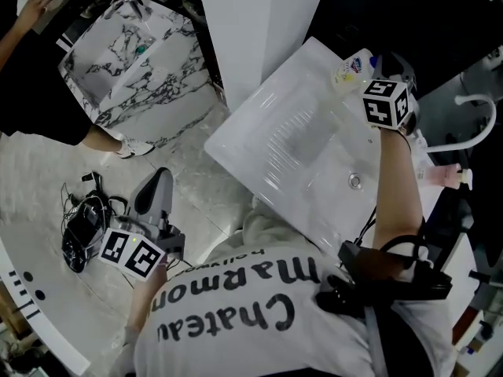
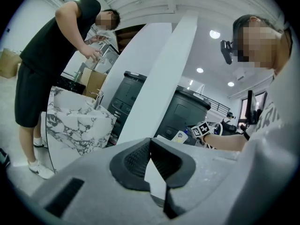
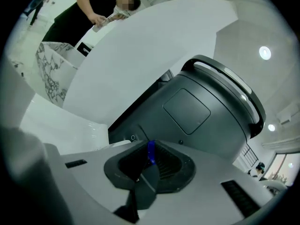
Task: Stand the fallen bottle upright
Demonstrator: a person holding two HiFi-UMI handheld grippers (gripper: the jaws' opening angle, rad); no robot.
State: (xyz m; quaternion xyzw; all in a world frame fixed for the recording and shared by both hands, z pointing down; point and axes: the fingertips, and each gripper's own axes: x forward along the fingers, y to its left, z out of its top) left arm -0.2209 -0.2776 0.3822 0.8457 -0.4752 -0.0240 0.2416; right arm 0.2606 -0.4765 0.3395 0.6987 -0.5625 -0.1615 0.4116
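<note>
Okay, the right gripper [image 3: 149, 159] is at the far corner of the white sink [image 1: 275, 144]. Its jaws are nearly together, pinching a blue bit of the bottle [image 1: 352, 67], which sits at that same corner by the rim; can't tell if it's upright or tilted. The left gripper [image 2: 150, 146] is well clear of the sink off its near-left side, jaws closed tip to tip with nothing in them.

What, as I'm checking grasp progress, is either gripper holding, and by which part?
The right gripper pinches the bottle by a thin blue part, likely its cap. The left gripper holds nothing.
</note>
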